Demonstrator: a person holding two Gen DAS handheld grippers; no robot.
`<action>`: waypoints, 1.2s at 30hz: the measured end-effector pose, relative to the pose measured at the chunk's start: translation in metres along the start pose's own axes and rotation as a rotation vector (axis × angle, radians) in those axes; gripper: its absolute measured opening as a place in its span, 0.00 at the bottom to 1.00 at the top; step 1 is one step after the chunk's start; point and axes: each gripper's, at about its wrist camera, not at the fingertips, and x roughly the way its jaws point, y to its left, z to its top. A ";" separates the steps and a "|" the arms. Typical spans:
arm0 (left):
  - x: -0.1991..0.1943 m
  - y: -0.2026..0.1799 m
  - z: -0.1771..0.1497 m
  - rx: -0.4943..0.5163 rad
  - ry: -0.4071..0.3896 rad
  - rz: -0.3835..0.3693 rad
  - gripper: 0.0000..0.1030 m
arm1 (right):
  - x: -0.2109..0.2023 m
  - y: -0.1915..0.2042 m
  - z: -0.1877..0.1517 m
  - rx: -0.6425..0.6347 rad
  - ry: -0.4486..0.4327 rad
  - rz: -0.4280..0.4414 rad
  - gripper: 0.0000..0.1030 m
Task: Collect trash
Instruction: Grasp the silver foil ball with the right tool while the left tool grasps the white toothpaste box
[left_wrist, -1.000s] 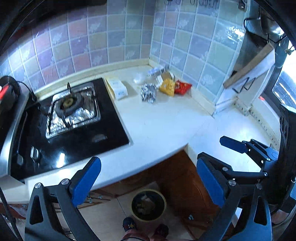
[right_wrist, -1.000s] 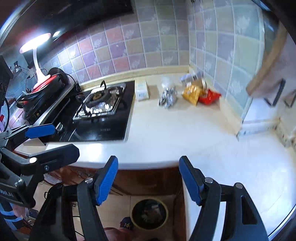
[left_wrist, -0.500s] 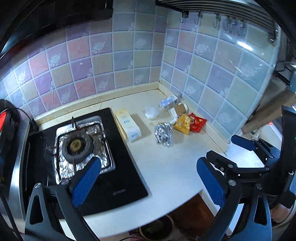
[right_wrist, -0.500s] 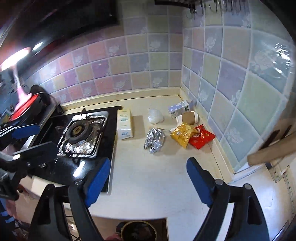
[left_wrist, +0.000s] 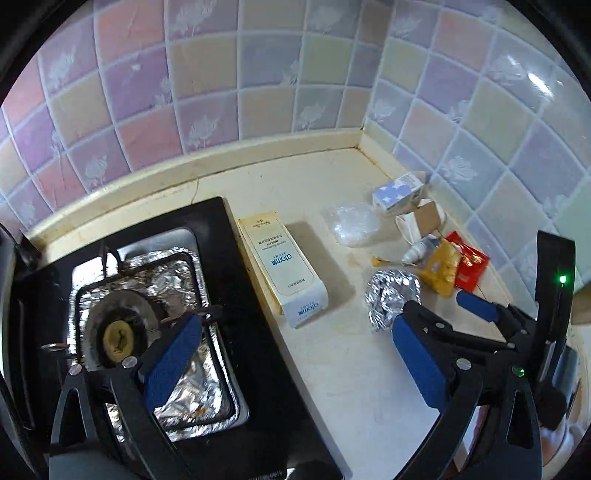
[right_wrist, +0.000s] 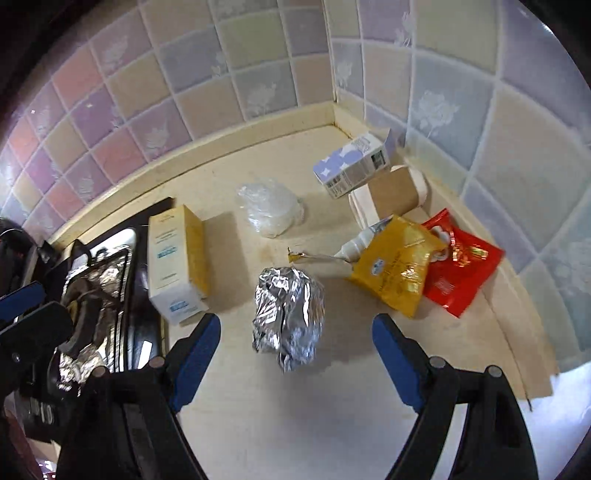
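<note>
Trash lies in the counter's tiled corner: a crumpled foil wad (right_wrist: 288, 314) (left_wrist: 391, 299), a yellow snack bag (right_wrist: 395, 266), a red packet (right_wrist: 461, 266), a blue-and-white carton (right_wrist: 351, 166), a tipped brown paper cup (right_wrist: 391, 192), a clear plastic bag (right_wrist: 269, 206) and a small white bottle (right_wrist: 356, 243). My right gripper (right_wrist: 295, 325) hovers over the foil wad, wide open; the wad shows between its blue pads, untouched. My left gripper (left_wrist: 295, 360) is open and empty, straddling the stove's edge and the counter, left of the foil.
A yellow-and-white box (left_wrist: 284, 266) lies beside the black gas stove (left_wrist: 258, 350), whose burner is lined with foil. Tiled walls close the corner behind and to the right of the trash. Bare cream counter (right_wrist: 332, 406) lies in front of the foil wad.
Both grippers have swept forward and down over the counter toward the corner trash. The floor bin and cabinet front have dropped out of view. The right jaws stand a little wider.
</note>
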 end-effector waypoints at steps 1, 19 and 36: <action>0.010 0.002 0.003 -0.006 0.007 -0.001 0.99 | 0.010 0.000 0.002 0.007 0.012 -0.010 0.82; 0.119 0.006 0.024 -0.114 0.124 0.126 0.84 | 0.056 -0.007 0.001 0.069 0.066 0.034 0.53; 0.088 -0.004 0.008 -0.138 0.075 0.065 0.02 | 0.014 -0.009 -0.016 0.034 -0.014 0.058 0.51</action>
